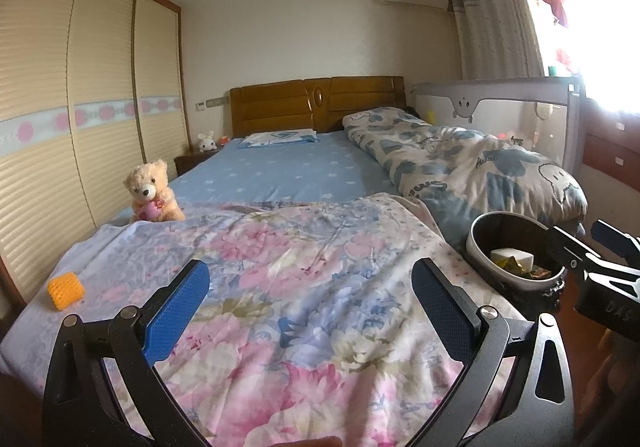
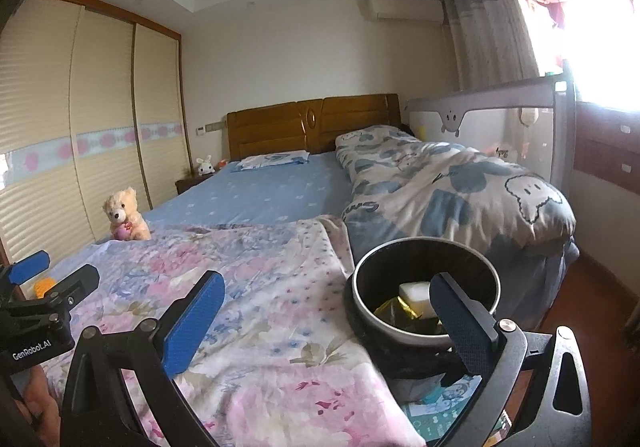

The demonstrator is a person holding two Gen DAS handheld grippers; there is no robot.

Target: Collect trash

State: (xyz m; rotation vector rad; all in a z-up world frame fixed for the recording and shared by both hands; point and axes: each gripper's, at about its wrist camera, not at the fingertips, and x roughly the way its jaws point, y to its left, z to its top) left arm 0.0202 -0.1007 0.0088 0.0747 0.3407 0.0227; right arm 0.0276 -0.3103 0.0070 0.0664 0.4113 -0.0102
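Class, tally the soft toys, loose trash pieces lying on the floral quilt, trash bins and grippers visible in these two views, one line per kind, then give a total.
Soft toys: 2, the teddy bear and the white rabbit.
Loose trash on the floral quilt: 1, the orange foam net.
Trash bins: 1, the trash bin.
Grippers: 2, the left gripper and the right gripper, both open.
Total: 6

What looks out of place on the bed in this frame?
An orange foam net sleeve lies loose on the floral quilt near its left edge, apart from the trash bin, which already holds scraps.
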